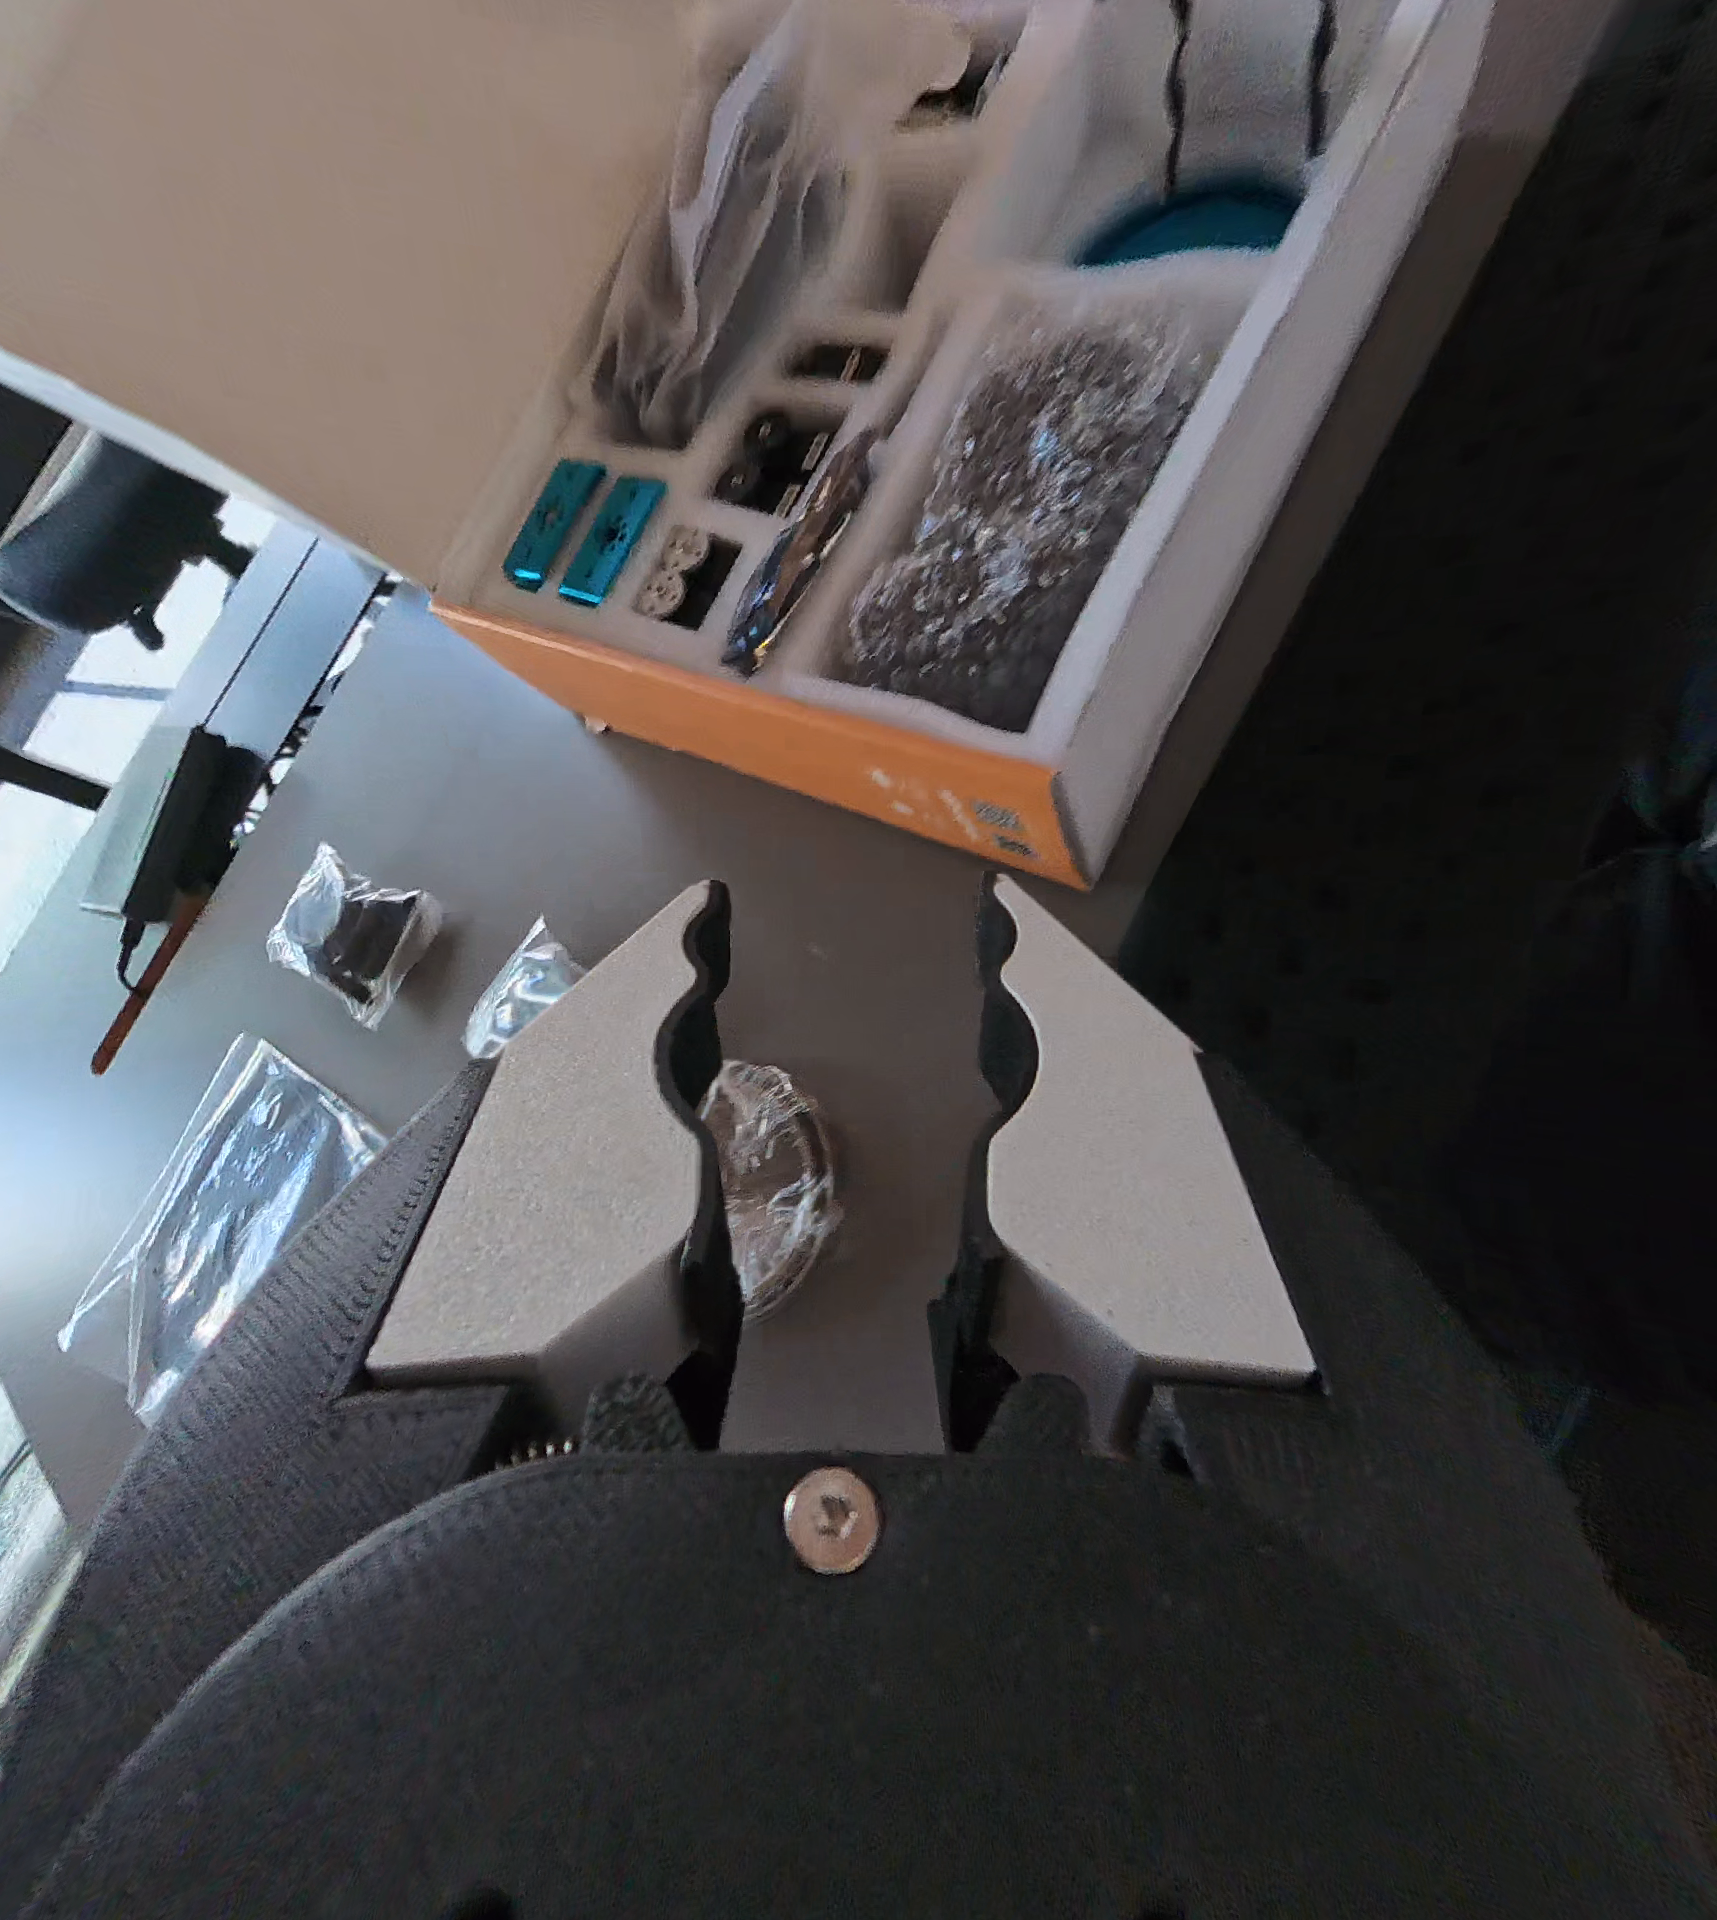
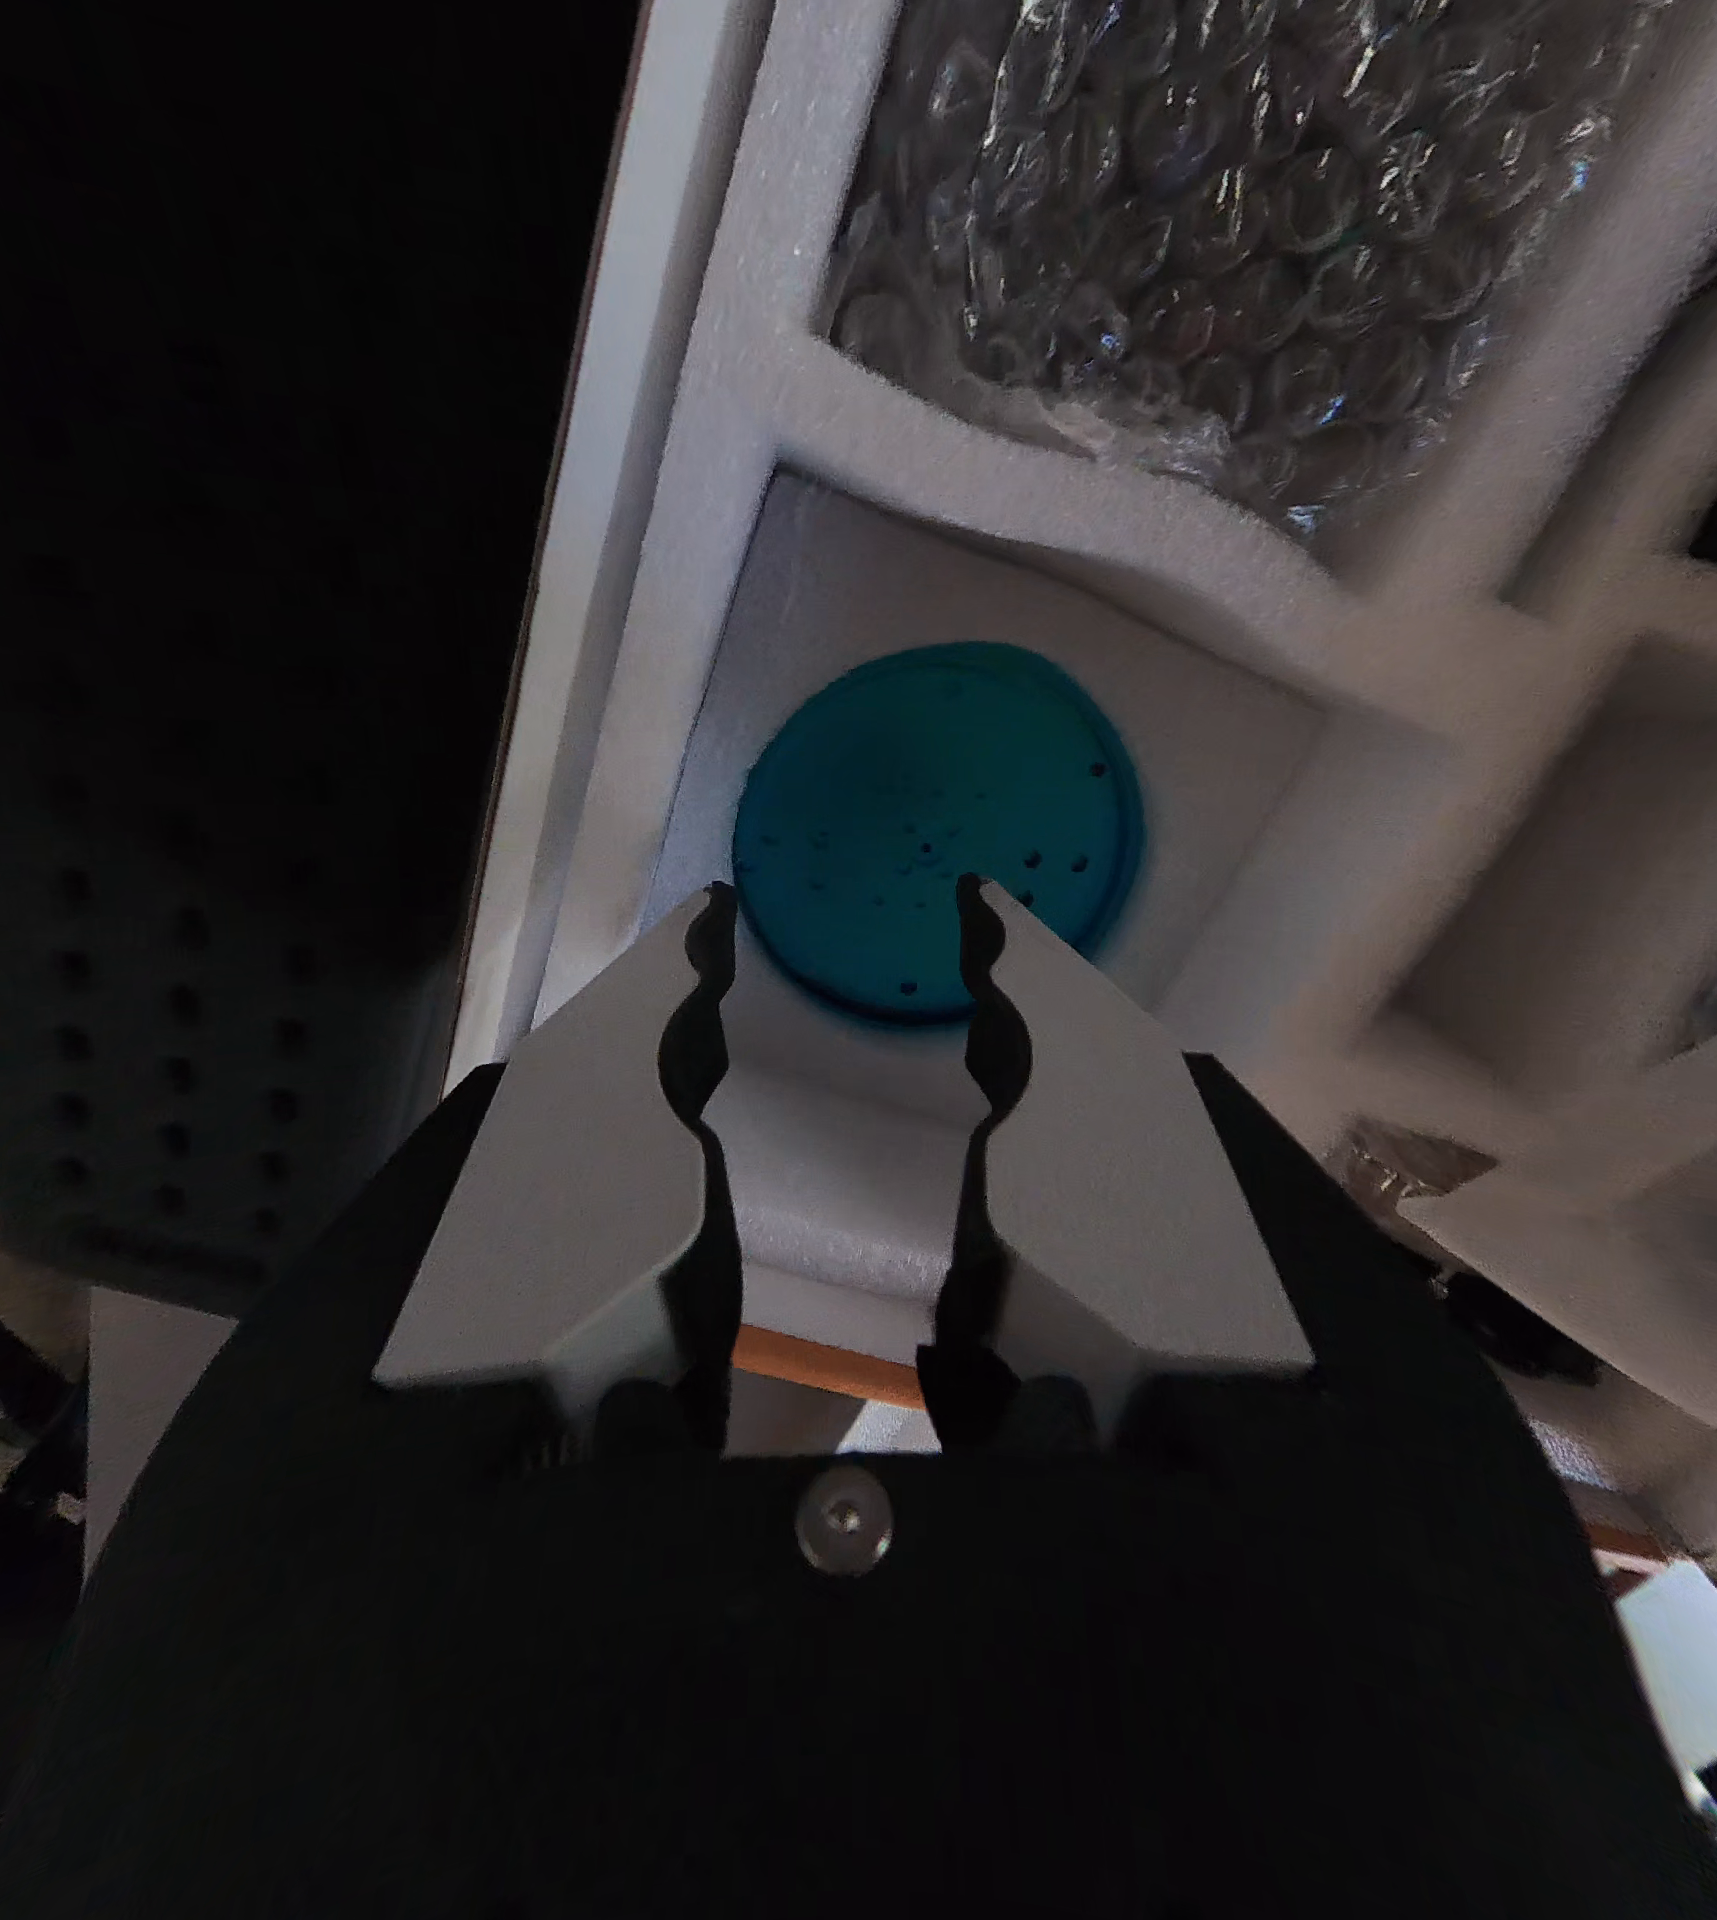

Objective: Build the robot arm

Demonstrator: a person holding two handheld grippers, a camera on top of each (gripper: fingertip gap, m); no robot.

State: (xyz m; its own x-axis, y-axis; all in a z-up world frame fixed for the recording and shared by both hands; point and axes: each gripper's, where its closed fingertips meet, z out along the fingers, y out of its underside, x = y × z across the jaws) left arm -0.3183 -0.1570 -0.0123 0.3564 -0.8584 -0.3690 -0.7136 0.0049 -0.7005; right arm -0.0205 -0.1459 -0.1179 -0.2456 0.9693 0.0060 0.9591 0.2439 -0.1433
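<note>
My left gripper (image 1: 852, 902) is open above the grey table (image 1: 480, 790); a small round part in clear wrap (image 1: 771, 1184) lies on the table between its fingers, beside the left finger. An orange-sided box with white foam compartments (image 1: 812, 727) stands ahead. My right gripper (image 2: 846, 896) is open and empty, hovering over a foam compartment (image 2: 1238, 790) that holds a blue round disc with small holes (image 2: 937, 821). The disc also shows in the left wrist view (image 1: 1186, 231). A bubble-wrapped bundle (image 2: 1197, 229) fills the compartment beyond; it also shows in the left wrist view (image 1: 1020, 520).
Several clear bags with dark parts (image 1: 355, 935) (image 1: 230, 1184) lie on the table to the left. Two blue bars (image 1: 584, 530) sit in the box's foam. A dark perforated panel (image 2: 168, 1018) stands left of the box. A chair (image 1: 106, 540) stands beyond the table edge. Left tips to right tips: about 30 cm.
</note>
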